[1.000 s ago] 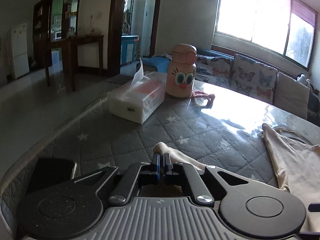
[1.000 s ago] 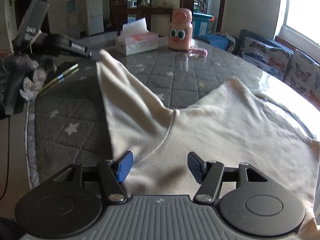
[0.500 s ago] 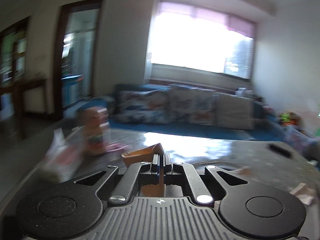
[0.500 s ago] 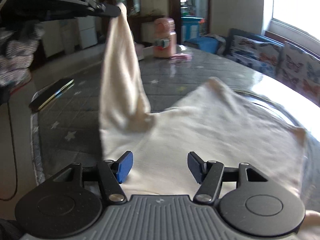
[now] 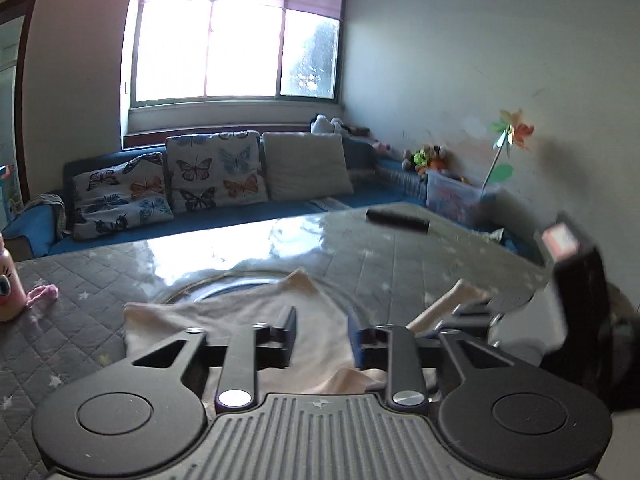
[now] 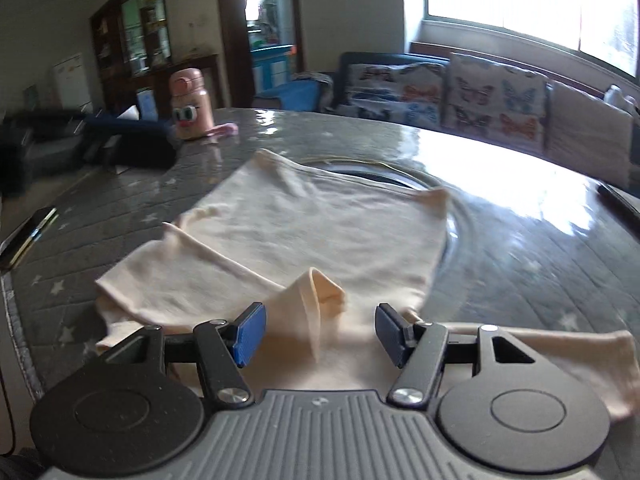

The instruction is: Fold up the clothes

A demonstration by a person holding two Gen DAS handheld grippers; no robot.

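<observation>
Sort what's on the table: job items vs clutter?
Job: cream shirt, left gripper open, right gripper open, both over the shirt.
Clutter: pink bottle, phone, tissue box, pink strap, dark remote-like item.

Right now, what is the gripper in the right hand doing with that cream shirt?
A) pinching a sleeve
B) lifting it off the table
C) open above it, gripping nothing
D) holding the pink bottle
C: the right gripper has its blue pads wide apart, and the cream shirt lies flat on the table beneath them.
</observation>
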